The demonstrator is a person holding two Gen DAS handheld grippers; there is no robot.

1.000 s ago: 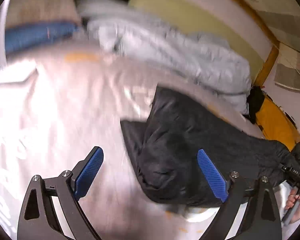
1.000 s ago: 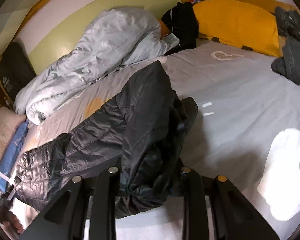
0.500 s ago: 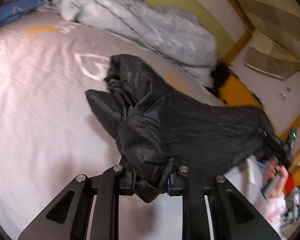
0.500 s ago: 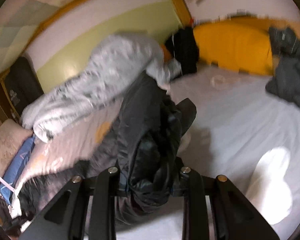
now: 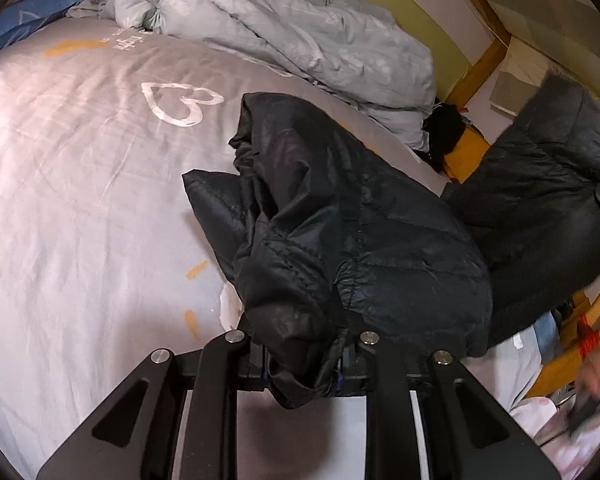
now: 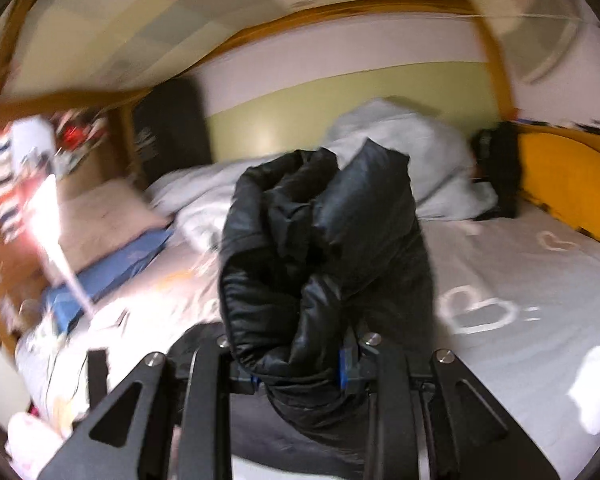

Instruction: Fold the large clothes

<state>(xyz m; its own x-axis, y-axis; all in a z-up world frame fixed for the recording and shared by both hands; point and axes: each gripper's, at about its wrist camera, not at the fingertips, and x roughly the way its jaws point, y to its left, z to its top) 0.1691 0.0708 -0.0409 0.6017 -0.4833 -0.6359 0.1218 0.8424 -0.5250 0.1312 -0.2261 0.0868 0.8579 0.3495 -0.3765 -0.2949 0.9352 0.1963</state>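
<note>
bed sheet [image 5: 80,200] spread wide, grey duvet [image 5: 300,36] heaped far | black puffer jacket [image 5: 340,220] bunched mid-bed, lifted at right | left gripper [image 5: 304,364] angled down, clamped on jacket | right gripper [image 6: 300,364] raised, clamped on jacket

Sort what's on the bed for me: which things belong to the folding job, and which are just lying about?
In the job:
black puffer jacket
left gripper, shut on the jacket
right gripper, shut on the jacket
grey heart-print bedsheet, the work surface

Lying about:
rumpled grey duvet
yellow pillow
blue pillow
small black garment beside the yellow pillow
</note>
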